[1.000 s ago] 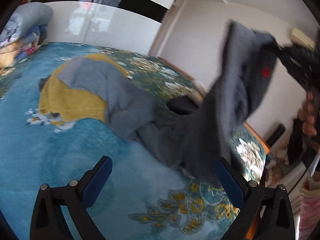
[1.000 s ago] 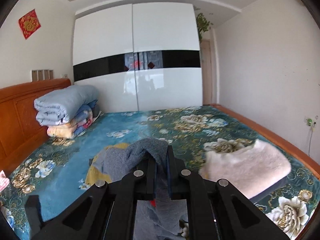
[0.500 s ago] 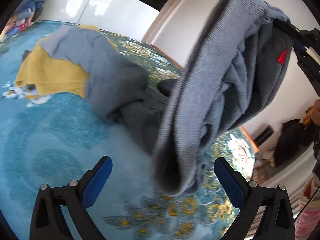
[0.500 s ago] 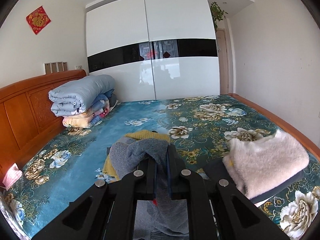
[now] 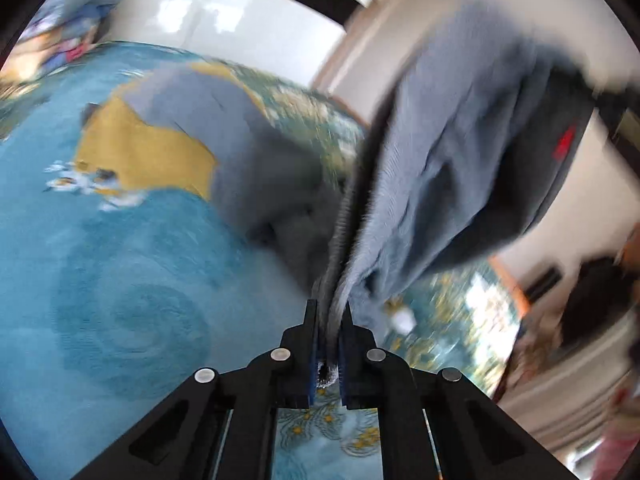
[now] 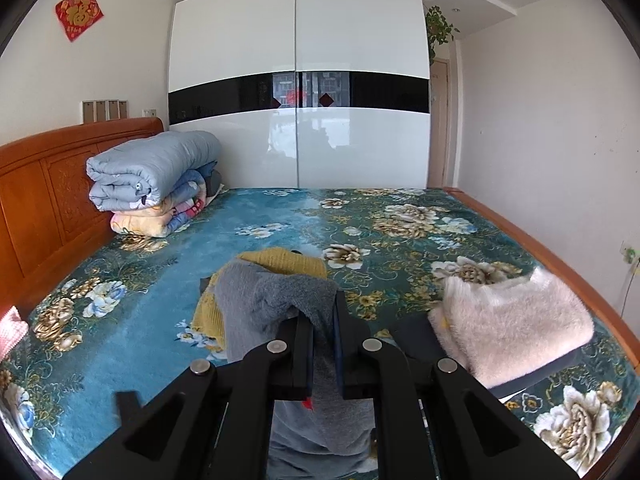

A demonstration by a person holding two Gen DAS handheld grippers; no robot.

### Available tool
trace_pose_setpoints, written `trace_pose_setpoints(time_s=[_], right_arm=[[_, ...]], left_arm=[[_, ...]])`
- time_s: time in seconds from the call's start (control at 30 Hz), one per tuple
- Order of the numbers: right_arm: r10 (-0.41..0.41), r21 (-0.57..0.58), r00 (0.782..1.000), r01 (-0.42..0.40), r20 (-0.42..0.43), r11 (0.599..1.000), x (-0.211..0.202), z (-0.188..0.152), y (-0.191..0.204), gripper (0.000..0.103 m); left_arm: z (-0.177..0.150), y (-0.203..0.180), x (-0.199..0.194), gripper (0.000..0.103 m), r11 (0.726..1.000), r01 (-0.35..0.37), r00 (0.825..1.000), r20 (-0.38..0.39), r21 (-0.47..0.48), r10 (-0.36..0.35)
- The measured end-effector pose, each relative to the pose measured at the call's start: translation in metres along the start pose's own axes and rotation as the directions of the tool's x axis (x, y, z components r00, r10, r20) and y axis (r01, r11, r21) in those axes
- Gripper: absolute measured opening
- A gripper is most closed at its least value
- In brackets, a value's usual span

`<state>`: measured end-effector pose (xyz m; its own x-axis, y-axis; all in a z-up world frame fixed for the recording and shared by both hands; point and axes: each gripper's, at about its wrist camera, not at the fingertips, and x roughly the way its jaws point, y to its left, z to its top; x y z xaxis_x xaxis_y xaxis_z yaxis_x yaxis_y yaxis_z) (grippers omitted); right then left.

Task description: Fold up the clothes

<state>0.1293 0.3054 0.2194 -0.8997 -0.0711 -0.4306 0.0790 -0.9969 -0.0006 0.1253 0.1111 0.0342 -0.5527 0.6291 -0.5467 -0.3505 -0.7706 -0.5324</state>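
A grey knit sweater [image 5: 452,184] with a small red tag hangs in the air above the bed. My left gripper [image 5: 329,320] is shut on its ribbed lower edge. My right gripper [image 6: 322,312] is shut on another part of the same grey sweater [image 6: 276,300], which drapes over and below its fingers. The rest of the sweater trails down onto a yellow garment [image 5: 140,152] lying on the bed; that garment also shows in the right wrist view [image 6: 284,262]. The left wrist view is motion-blurred.
The bed has a teal floral cover [image 6: 132,344]. A folded fluffy pink-white garment [image 6: 512,324] lies on a dark one at the right. Rolled quilts [image 6: 152,176] are stacked by the wooden headboard [image 6: 36,192]. A white wardrobe [image 6: 296,80] stands behind.
My left gripper was open; it has closed on the sweater's lower edge. My right gripper has kept its hold on the lifted sweater.
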Motion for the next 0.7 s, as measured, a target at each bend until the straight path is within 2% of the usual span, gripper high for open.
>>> trace_pose_setpoints(time_s=[0.07, 0.17, 0.27, 0.33, 0.4, 0.47, 0.57, 0.6, 0.67, 0.7], right_arm=[[0.004, -0.003, 1.0, -0.004, 0.011, 1.0, 0.002, 0.011, 0.015, 0.008], [0.052, -0.04, 0.998, -0.051, 0.026, 0.998, 0.01, 0.027, 0.059, 0.008], [0.132, -0.103, 0.991, -0.128, 0.028, 0.986, 0.023, 0.041, 0.122, 0.008], [0.206, -0.159, 0.979, -0.201, 0.011, 0.967, 0.035, 0.046, 0.179, 0.008], [0.27, -0.211, 0.963, -0.268, -0.019, 0.94, 0.053, 0.046, 0.243, 0.008], [0.324, -0.254, 0.945, -0.326, -0.052, 0.911, 0.071, 0.043, 0.302, 0.008], [0.384, -0.301, 0.914, -0.406, -0.132, 0.863, 0.104, 0.018, 0.388, 0.008], [0.395, -0.312, 0.904, -0.427, -0.165, 0.848, 0.116, 0.005, 0.414, 0.008], [0.412, -0.324, 0.88, -0.472, -0.237, 0.82, 0.142, -0.024, 0.457, 0.008], [0.419, -0.321, 0.865, -0.494, -0.276, 0.808, 0.155, -0.04, 0.473, 0.008]], left_arm=[[0.011, 0.011, -0.042, 0.008, 0.999, -0.001, 0.997, 0.078, -0.051, 0.005], [0.011, 0.044, -0.113, 0.008, 0.986, -0.021, 0.974, 0.22, -0.166, 0.058], [0.002, 0.084, -0.177, 0.008, 0.952, -0.045, 0.931, 0.332, -0.302, 0.15], [-0.009, 0.116, -0.214, 0.008, 0.911, -0.083, 0.888, 0.384, -0.404, 0.251], [-0.024, 0.147, -0.247, 0.008, 0.854, -0.09, 0.84, 0.422, -0.512, 0.341], [-0.04, 0.177, -0.278, 0.008, 0.785, -0.088, 0.788, 0.44, -0.613, 0.432], [-0.065, 0.223, -0.302, 0.008, 0.645, -0.107, 0.715, 0.392, -0.757, 0.578], [-0.075, 0.237, -0.305, 0.008, 0.591, -0.109, 0.703, 0.359, -0.799, 0.614], [-0.092, 0.265, -0.305, 0.008, 0.504, -0.082, 0.714, 0.303, -0.86, 0.632], [-0.098, 0.276, -0.302, 0.008, 0.471, -0.069, 0.724, 0.281, -0.88, 0.631]])
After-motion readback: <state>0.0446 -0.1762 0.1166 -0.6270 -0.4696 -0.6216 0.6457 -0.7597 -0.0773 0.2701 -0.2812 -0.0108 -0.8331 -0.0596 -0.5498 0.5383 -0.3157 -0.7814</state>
